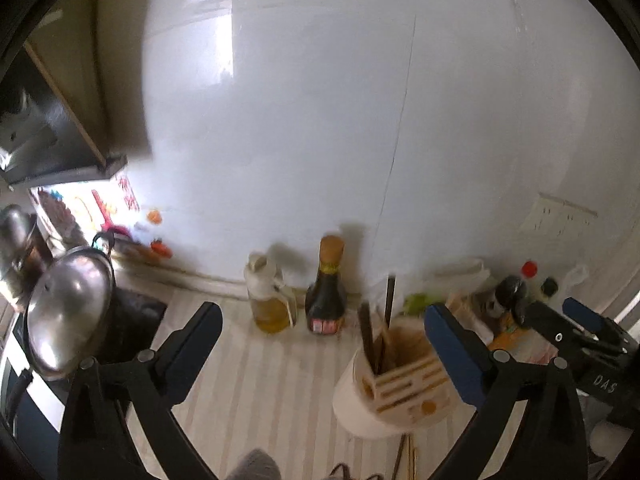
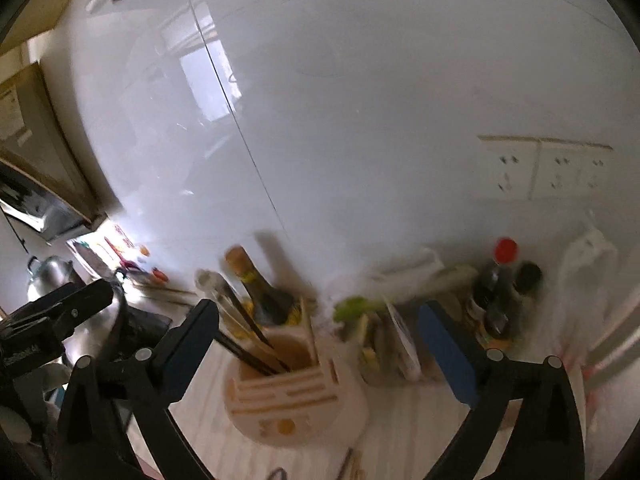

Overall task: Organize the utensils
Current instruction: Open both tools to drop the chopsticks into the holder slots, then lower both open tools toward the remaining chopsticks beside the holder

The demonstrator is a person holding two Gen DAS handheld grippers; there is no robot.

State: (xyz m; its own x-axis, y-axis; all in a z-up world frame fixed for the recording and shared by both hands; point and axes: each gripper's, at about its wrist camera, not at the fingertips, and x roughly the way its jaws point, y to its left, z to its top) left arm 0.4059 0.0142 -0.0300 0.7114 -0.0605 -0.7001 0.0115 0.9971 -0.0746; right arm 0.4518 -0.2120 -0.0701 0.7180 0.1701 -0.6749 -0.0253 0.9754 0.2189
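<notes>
Right, I am keeping both the left tongs point(image 1: 322, 330) and the right tongs point(image 2: 318, 326) spread wide and empty over the utensil holder point(image 2: 294, 390) standing on the striped worktop point(image 1: 256, 380), worrying a low sweep is nudging its chopsticks point(image 2: 244, 330) and tipping it.

The right tongs point(image 2: 320, 332) are wide open with nothing held. Between the two arms stands a pale utensil holder point(image 2: 296, 392) on the worktop point(image 2: 400, 432), with dark chopsticks point(image 2: 248, 328) sticking out. A dark bottle point(image 2: 260, 292) stands just behind it. The left tongs point(image 2: 68, 312) show at the left edge.
</notes>
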